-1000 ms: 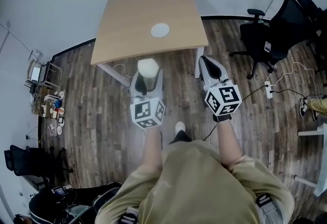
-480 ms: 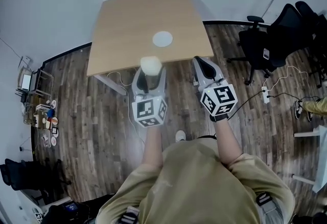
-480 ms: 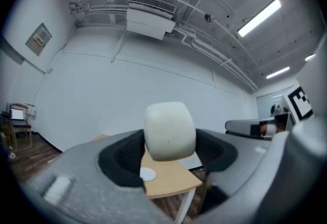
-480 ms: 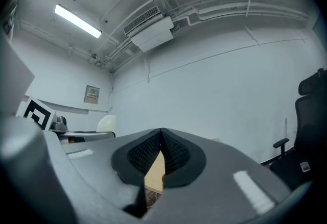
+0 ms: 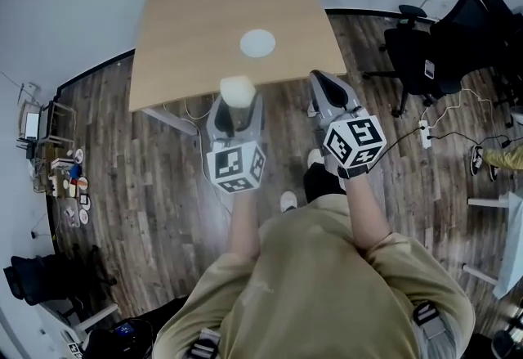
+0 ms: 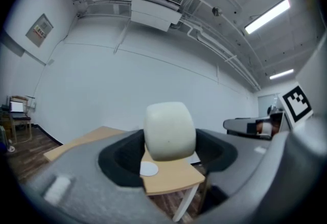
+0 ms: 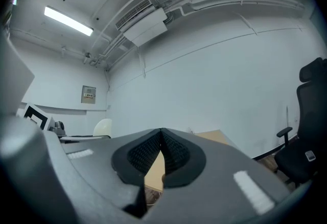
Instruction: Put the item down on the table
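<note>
A cream rounded cup-like item (image 5: pixel 238 91) (image 6: pixel 169 130) is held upright between the jaws of my left gripper (image 5: pixel 236 104) (image 6: pixel 168 152), which is shut on it. It hangs in the air just short of the near edge of the light wooden table (image 5: pixel 204 18) (image 6: pixel 171 177). My right gripper (image 5: pixel 325 86) (image 7: pixel 160 139) is level with it on the right, shut with its ribbed pads touching and nothing between them. The item (image 7: pixel 102 128) also shows at the left of the right gripper view.
A white round disc (image 5: pixel 257 42) (image 6: pixel 149 169) lies on the table right of its middle. Black office chairs (image 5: pixel 433 47) stand at the right, with a power strip and cable (image 5: pixel 426 139) on the wooden floor. Cluttered shelves (image 5: pixel 61 173) stand at the left.
The person has stepped toward the table. Both grippers are now closer to its near edge, and the left one still carries the cream item.
</note>
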`<state>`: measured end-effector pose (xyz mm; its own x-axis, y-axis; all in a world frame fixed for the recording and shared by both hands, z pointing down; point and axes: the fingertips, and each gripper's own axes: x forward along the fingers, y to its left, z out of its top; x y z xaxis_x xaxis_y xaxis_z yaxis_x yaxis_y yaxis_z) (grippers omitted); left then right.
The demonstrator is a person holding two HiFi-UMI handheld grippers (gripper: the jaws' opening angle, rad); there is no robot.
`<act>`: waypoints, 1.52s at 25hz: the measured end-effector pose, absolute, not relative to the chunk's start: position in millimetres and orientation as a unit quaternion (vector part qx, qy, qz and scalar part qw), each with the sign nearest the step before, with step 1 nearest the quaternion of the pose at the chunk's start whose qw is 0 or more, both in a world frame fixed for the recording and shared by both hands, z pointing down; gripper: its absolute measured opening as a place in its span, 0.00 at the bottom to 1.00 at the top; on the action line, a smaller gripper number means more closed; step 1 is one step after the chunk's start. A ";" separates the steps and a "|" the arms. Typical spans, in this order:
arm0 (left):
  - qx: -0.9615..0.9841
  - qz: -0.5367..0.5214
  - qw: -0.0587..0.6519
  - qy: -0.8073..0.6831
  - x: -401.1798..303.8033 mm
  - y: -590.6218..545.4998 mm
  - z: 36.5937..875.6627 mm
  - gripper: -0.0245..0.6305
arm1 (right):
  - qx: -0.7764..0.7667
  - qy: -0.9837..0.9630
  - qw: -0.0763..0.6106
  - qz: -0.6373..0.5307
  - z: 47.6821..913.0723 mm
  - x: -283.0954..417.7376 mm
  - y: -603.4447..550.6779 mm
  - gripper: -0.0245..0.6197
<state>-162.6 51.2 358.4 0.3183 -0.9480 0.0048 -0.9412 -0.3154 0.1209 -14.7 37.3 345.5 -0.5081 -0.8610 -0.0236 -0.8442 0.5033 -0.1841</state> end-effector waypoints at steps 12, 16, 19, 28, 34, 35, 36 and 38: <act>0.784 -0.032 0.015 -0.620 -163.8 -85.1 324.9 0.50 | -0.464 0.882 0.072 -0.048 319.6 -8.4 -113.8 0.05; 0.775 -0.035 0.008 -0.631 -153.7 -135.2 310.5 0.50 | -0.451 0.888 0.087 -0.041 298.6 1.9 -171.3 0.05; 0.766 -0.039 0.008 -0.641 -150.2 -167.3 304.2 0.50 | -0.429 0.899 0.080 -0.035 297.3 -3.3 -199.9 0.05; 0.749 -0.020 0.050 -0.661 -130.6 -220.0 346.4 0.50 | -0.397 0.912 0.068 -0.085 348.0 2.0 -263.8 0.05; 0.745 -0.005 0.063 -0.664 -140.1 -252.9 360.6 0.50 | -0.393 0.913 0.045 -0.100 371.6 -6.7 -296.1 0.05; 0.747 -0.004 0.063 -0.662 -141.6 -262.3 362.7 0.50 | -0.395 0.913 0.042 -0.097 371.9 -9.0 -304.1 0.05; 0.749 -0.003 0.064 -0.660 -142.7 -271.5 365.4 0.50 | -0.396 0.913 0.039 -0.093 372.5 -11.1 -312.0 0.05; 0.753 -0.001 0.068 -0.655 -143.3 -287.8 370.4 0.50 | -0.398 0.912 0.034 -0.088 374.8 -13.7 -326.9 0.05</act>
<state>-143.3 -287.8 370.4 0.1429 -0.9859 0.0867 -0.9856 -0.1338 0.1031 -13.7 -326.9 374.8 -0.6803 -0.7329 0.0088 -0.7210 0.6670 -0.1878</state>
